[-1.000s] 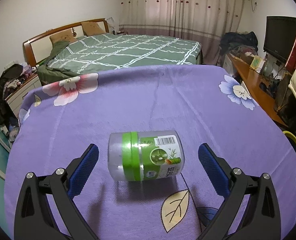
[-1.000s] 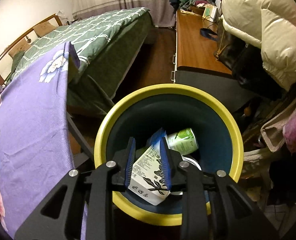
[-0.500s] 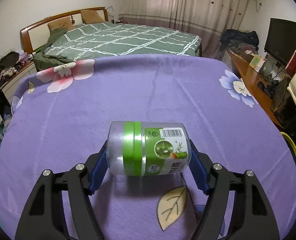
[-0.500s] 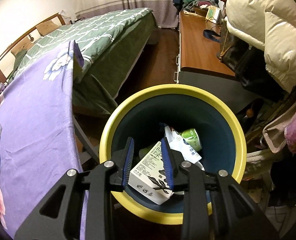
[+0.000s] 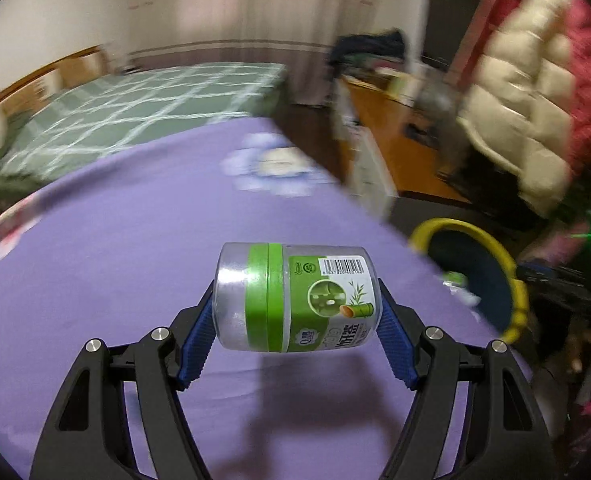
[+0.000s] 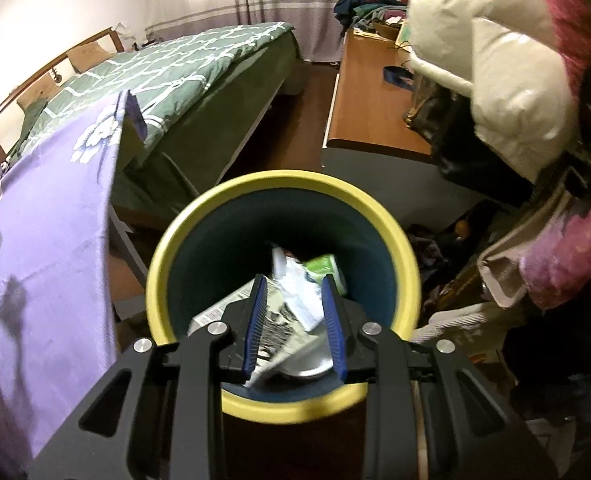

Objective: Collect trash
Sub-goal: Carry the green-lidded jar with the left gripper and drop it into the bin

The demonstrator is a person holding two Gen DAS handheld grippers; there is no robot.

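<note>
Now the left gripper [image 5: 295, 326] clamps a clear plastic jar [image 5: 295, 298] with a green label end to end between its 2 blue pads, and the jar hangs sideways, clear of the purple floral tablecloth [image 5: 127, 248]. By my reading the step in hand is the carry: the jar is picked up and headed for the yellow-rimmed bin [image 5: 513, 280], which sits beyond the cloth's edge, off to the right of the jar in the left wrist view. The right gripper [image 6: 294, 324] hovers over that same bin [image 6: 399, 232]; a printed carton [image 6: 273, 330] shows between its 2 blue pads, but blur hides whether the pads press on it or it already lies loose among the trash inside, beside a green-and-white wrapper [image 6: 323, 266]. Next, the jar needs to travel past the table edge and over the bin's mouth before the jaws let go. What may stand in the way is the right gripper itself, parked above the bin opening. Beside the bin stand a wooden desk [image 6: 371, 108] and a pile of puffy coats [image 6: 495, 80]; a green bed [image 6: 183, 68] lies further back.
</note>
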